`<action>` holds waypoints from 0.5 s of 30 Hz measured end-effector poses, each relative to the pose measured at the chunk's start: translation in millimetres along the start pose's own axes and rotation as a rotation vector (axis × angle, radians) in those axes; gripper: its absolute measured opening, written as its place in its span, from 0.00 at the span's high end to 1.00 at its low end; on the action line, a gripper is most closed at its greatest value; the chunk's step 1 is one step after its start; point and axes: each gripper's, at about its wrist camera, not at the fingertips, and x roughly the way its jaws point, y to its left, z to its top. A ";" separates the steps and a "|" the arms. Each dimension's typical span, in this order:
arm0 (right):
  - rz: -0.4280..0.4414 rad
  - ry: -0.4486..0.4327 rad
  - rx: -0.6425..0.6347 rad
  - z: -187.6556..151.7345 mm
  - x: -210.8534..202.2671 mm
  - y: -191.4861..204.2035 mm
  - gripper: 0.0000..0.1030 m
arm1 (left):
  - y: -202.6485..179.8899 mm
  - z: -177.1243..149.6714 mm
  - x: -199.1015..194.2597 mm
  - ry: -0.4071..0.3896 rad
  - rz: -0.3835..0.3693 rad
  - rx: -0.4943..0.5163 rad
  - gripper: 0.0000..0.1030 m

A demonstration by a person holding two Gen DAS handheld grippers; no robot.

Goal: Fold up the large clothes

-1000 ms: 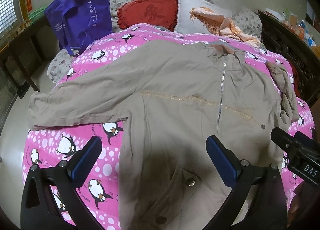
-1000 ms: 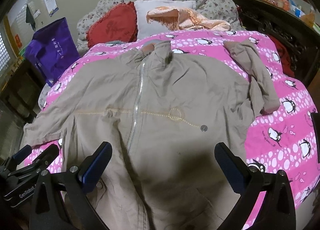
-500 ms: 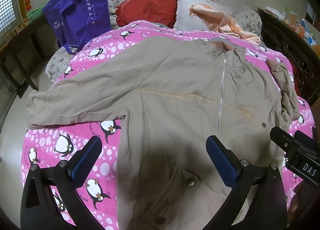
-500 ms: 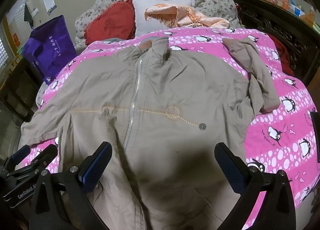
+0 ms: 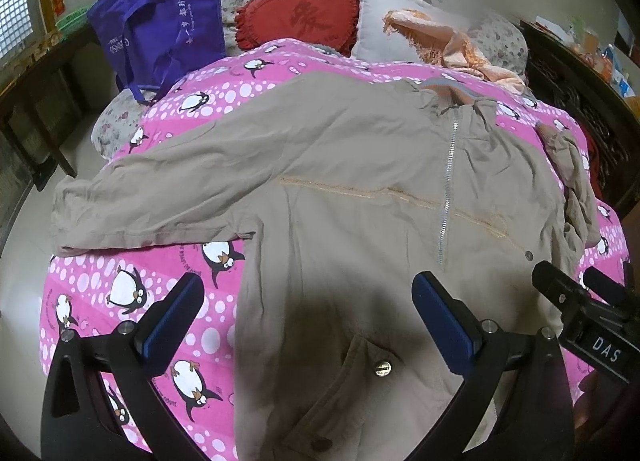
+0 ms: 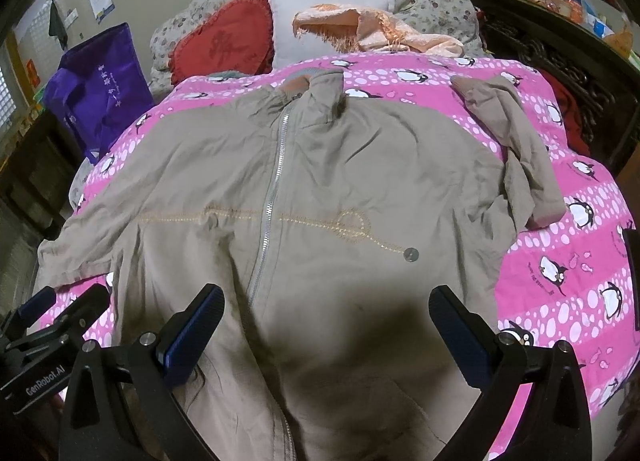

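Note:
A large tan zip-front jacket point(image 5: 360, 197) lies spread flat, front up, on a pink penguin-print bedspread point(image 5: 120, 285). It also shows in the right wrist view point(image 6: 320, 189). Its left sleeve point(image 5: 152, 197) stretches out flat to the left. Its right sleeve point(image 6: 516, 149) lies crumpled and folded up toward the head of the bed. My left gripper point(image 5: 306, 317) hovers open and empty above the jacket's lower left part. My right gripper point(image 6: 326, 333) hovers open and empty above the lower front, right of the zipper point(image 6: 272, 197).
A purple tote bag point(image 5: 164, 33) stands at the bed's far left. A red heart cushion point(image 5: 304, 17), a white pillow point(image 6: 320, 13) and a peach scarf point(image 6: 372, 29) lie at the head. Dark carved wooden furniture point(image 6: 560, 45) runs along the right; a dark table point(image 5: 36, 109) stands left.
Both grippers have shifted slightly toward the head of the bed over the jacket; the view has crept forward. Both stay open. The jacket has not moved.

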 end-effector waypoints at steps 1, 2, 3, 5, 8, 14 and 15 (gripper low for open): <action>0.001 0.001 -0.001 0.0 0.6 0.3 0.00 | 0.8 0.1 0.4 0.002 -0.002 -0.002 0.00; 0.002 0.002 -0.001 -0.1 1.1 0.6 0.00 | 0.9 -0.3 0.6 0.003 -0.002 -0.003 0.00; 0.002 0.003 -0.001 -0.1 1.5 0.9 0.00 | 1.3 -0.1 0.9 0.003 -0.002 -0.003 0.00; 0.001 0.004 -0.003 0.1 2.4 1.6 0.00 | 1.5 0.0 1.0 0.004 -0.003 -0.001 0.00; 0.015 0.009 -0.003 -0.5 4.6 1.8 0.00 | 2.6 -1.1 2.1 0.007 -0.002 0.001 0.00; 0.019 0.018 -0.009 -2.2 7.6 4.1 0.00 | 3.2 -2.3 3.1 0.011 0.000 -0.003 0.00; 0.018 0.020 -0.009 -2.5 8.0 4.3 0.00 | 3.1 -2.2 3.4 0.010 0.001 -0.003 0.00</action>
